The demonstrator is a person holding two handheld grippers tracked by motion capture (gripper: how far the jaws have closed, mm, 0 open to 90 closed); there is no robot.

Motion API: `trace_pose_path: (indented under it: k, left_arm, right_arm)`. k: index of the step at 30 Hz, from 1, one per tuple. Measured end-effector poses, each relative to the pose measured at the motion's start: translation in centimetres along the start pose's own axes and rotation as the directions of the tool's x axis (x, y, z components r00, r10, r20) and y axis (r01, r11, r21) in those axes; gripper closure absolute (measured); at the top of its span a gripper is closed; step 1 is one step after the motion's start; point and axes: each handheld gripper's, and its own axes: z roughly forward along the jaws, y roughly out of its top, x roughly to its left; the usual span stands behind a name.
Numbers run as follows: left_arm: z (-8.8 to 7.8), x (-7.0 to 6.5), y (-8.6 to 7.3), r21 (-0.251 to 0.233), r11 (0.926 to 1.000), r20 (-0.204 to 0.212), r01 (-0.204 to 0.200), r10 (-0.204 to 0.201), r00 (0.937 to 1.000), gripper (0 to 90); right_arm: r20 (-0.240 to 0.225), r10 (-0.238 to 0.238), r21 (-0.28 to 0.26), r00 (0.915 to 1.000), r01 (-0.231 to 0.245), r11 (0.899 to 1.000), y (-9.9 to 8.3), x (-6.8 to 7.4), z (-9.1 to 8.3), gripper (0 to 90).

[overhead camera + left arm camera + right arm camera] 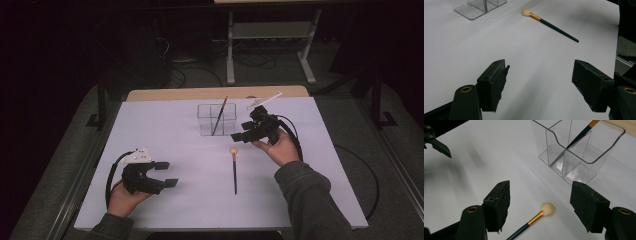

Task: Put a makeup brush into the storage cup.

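A makeup brush (pixel 234 170) with a dark handle, gold ferrule and pale round head lies flat on the white table cover, head pointing away from me. It also lies ahead of the left jaws (pixel 549 23) and just below the right jaws (pixel 534 220). Behind it stands a clear acrylic organizer (pixel 216 120) (pixel 579 157) with a second brush (pixel 220 115) leaning inside. My right gripper (pixel 241 131) (pixel 540 205) hovers open between the organizer and the lying brush's head, holding nothing. My left gripper (pixel 167 174) (pixel 540 82) rests open near the front left, with bare table between its jaws.
The white cover (pixel 165 130) spans the table, with a wooden strip (pixel 175 94) at the far edge. A white stick-like item (pixel 265 101) lies at the back right. A cable (pixel 360 170) loops off the right side. A metal desk frame (pixel 270 45) stands on the floor beyond.
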Motion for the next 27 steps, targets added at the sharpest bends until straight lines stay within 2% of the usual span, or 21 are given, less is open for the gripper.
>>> trace_pose_path:
  k: [4,14,27]
  left_arm:
    - [-0.1,-0.1,-0.1,-0.001,1.0,-0.006,0.003,-0.003,1.0,26.8]
    - [-0.1,-0.1,0.0,-0.006,1.0,-0.011,0.002,-0.002,0.9999,26.3]
    - [-0.5,-0.1,0.0,-0.009,1.0,-0.02,0.001,-0.001,0.9998,26.3]
  right_arm:
    - [-0.002,0.013,0.014,0.9999,-0.013,1.0,-0.2,0.2,0.2,31.4]
    - [0.006,-0.003,0.032,1.0,0.003,0.999,-0.7,0.6,0.6,31.4]
    - [0.017,0.006,0.072,0.9998,-0.007,0.997,-1.1,1.6,1.1,31.8]
